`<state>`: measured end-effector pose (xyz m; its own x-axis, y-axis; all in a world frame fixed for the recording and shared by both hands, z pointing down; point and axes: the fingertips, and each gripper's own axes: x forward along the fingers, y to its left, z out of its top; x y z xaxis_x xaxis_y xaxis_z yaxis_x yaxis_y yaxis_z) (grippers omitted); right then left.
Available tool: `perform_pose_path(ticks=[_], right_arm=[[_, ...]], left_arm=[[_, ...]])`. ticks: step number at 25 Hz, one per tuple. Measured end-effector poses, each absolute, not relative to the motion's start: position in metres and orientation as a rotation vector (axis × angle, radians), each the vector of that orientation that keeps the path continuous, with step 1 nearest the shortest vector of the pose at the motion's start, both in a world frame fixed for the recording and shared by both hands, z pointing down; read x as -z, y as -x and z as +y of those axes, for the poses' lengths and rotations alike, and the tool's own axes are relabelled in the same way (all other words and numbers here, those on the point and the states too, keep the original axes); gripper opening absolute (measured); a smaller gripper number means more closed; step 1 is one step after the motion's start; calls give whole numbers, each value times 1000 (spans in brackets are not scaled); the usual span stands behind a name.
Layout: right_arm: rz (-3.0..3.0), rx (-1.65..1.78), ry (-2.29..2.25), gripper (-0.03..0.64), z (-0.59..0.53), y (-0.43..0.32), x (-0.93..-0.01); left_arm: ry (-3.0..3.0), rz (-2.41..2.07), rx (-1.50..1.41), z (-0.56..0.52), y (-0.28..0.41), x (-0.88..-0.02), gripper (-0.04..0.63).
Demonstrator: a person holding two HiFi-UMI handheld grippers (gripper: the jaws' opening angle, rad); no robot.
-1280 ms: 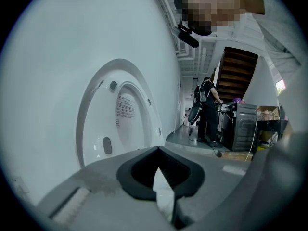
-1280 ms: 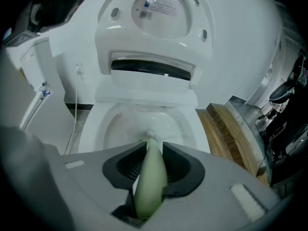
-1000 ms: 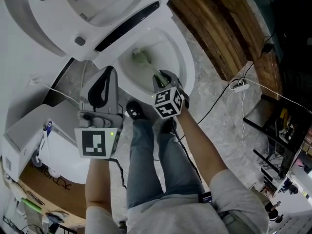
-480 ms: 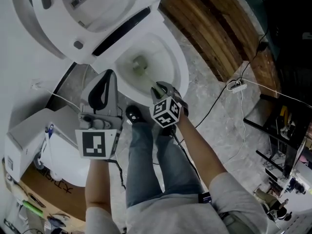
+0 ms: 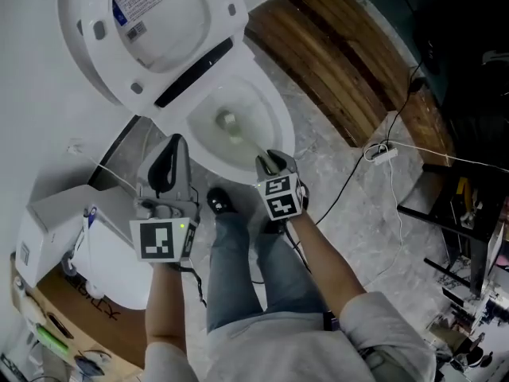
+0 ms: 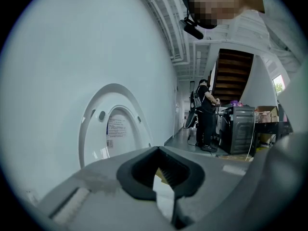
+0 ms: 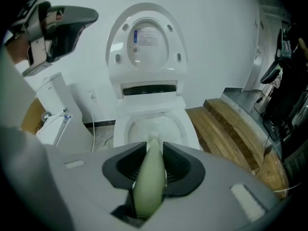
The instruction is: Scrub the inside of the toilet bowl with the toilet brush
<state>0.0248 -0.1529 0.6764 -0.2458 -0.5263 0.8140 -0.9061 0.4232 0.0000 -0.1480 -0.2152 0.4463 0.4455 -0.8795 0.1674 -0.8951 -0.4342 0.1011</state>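
Toilet bowl (image 5: 280,111): front rim free. Raised lid (image 5: 151,30) stands behind it and the wooden platform (image 5: 334,62) sits near its right. Left tool (image 5: 171,156), jaws together on nothing, hangs just beside the left rim. Right tool (image 5: 269,161) is clamped on the toilet brush (image 5: 231,124) handle above the front rim. The brush head sits inside the bowl, ahead of the tool.

Glossy white toilet bowl (image 5: 278,95), matt green brush handle (image 7: 148,184), rough wooden platform (image 5: 342,62).
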Motion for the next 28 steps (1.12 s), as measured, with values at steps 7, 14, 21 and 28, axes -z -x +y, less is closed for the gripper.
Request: perform_pose_path(ticks=[7, 14, 21, 28], right_arm=[[-1962, -655, -1338, 106, -135, -45, -597], [-2071, -613, -1398, 106, -122, -62, -518], [-2173, -545, -1451, 106, -115, -73, -442], [-2242, -487, -1519, 106, -112, -86, -384]], left_arm=[[-2495, -1616, -129, -188, 133, -392, 5], [-2480, -1664, -109, -163, 120, -346, 5], [-2503, -1680, -101, -145, 105, -302, 5], [-2523, -1725, -77, -135, 99, -265, 5]])
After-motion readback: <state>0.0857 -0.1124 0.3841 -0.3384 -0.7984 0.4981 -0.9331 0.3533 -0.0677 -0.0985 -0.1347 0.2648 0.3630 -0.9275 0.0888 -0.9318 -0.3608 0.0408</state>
